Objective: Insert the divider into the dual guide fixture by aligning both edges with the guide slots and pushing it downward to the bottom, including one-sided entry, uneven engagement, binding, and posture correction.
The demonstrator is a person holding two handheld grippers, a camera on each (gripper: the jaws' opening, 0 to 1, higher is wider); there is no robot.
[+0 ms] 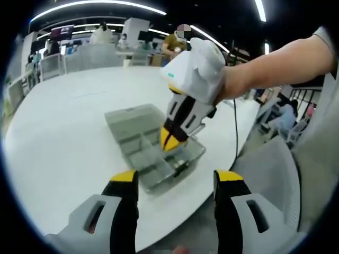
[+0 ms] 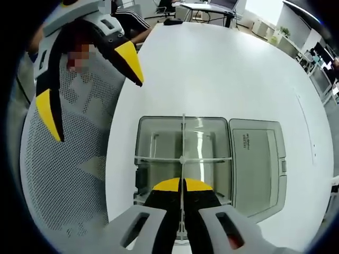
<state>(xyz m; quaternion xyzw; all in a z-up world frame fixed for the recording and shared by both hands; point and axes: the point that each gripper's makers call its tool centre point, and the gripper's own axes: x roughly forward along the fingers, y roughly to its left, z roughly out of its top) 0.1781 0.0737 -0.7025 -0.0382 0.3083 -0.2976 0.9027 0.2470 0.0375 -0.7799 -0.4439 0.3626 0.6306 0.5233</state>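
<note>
My right gripper [image 2: 183,185] was clamped on the divider [image 2: 183,159], partway into the box [image 2: 159,124]; left gripper [image 1: 175,182] idle, wide open.

A compartment box [image 2: 183,159] sits on a round table [image 2: 212,69], near the table's edge. Its hinged lid [image 2: 257,164] lies open flat on the tabletop, joined to the box's right side in the right gripper view. A cross partition [image 2: 159,159] runs across the box's inside. The divider [image 2: 183,143] stands on edge in the box, crossing that partition, with the right gripper [image 2: 181,185] at its near end. A mesh chair [image 2: 69,159] stands left of the table, under the left gripper [image 2: 90,90].
</note>
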